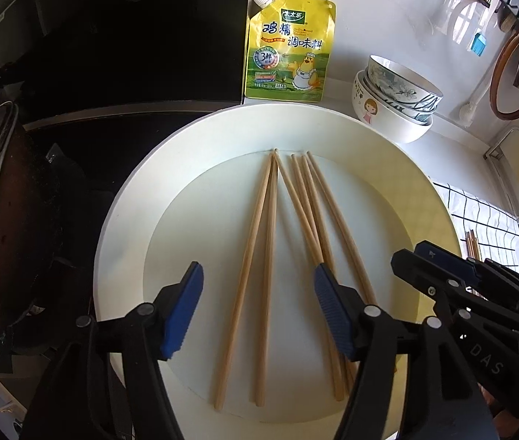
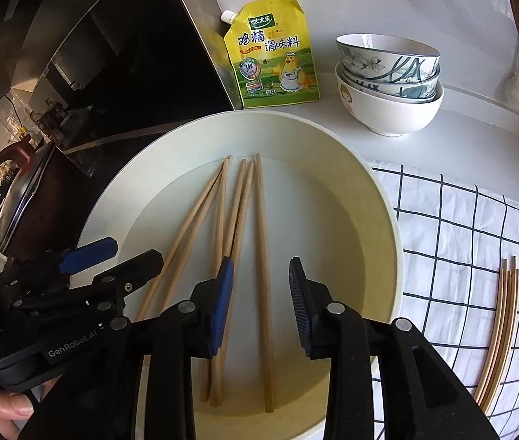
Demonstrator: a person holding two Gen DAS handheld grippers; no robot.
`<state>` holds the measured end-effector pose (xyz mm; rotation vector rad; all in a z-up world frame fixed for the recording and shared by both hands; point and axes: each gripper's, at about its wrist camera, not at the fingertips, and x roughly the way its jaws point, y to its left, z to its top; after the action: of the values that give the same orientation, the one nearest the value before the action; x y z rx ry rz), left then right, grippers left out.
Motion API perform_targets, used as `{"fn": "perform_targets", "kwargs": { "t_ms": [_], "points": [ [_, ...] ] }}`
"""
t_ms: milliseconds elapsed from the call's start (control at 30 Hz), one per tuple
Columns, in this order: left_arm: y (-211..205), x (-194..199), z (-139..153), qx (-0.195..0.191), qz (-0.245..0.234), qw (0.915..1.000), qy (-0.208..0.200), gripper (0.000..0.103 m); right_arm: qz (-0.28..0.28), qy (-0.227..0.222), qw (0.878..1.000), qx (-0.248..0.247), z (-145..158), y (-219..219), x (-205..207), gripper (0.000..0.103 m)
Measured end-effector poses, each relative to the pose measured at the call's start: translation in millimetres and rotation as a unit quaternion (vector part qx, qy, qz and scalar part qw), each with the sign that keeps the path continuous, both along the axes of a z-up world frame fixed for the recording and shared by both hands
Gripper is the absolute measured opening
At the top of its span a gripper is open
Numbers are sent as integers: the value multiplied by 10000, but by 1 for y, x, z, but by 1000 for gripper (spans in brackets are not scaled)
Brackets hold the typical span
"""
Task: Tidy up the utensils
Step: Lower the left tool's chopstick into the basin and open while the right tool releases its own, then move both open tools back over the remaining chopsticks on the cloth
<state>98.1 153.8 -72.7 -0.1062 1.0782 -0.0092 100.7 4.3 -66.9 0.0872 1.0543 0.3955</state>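
Note:
Several wooden chopsticks (image 1: 259,256) lie in a wide cream basin (image 1: 120,227); they also show in the right wrist view (image 2: 237,220), in the same basin (image 2: 380,227). My left gripper (image 1: 256,315) is open above the basin, two chopsticks between its jaws, nothing held. My right gripper (image 2: 259,308) is open above the basin's right half, one chopstick (image 2: 263,275) between its jaws, not gripped. The right gripper shows at the left view's right edge (image 1: 442,267); the left gripper shows at the right view's left (image 2: 113,260). Several more chopsticks (image 2: 501,333) lie on a checked cloth (image 2: 461,242).
A yellow seasoning pouch (image 1: 289,47) leans on the wall behind the basin. Stacked bowls (image 2: 387,80) stand at the back right. A black stove panel (image 1: 113,36) and a dark pot with lid (image 1: 3,201) are at the left. Utensils hang on the right wall.

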Motion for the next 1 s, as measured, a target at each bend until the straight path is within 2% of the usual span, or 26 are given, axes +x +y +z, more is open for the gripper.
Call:
{"fn": "perform_targets", "kwargs": {
  "t_ms": [67, 400, 1000],
  "points": [
    [2, -2, 2, 25, 89, 10000, -23, 85, -31, -56, 10000, -15, 3, -4, -4, 37],
    [-5, -17, 19, 116, 61, 9997, -217, 89, -232, -286, 9993, -51, 18, -26, -16, 45],
    [-33, -45, 41, 296, 60, 9986, -445, 95, -539, -477, 9974, -64, 31, -81, -49, 51]
  ]
}}
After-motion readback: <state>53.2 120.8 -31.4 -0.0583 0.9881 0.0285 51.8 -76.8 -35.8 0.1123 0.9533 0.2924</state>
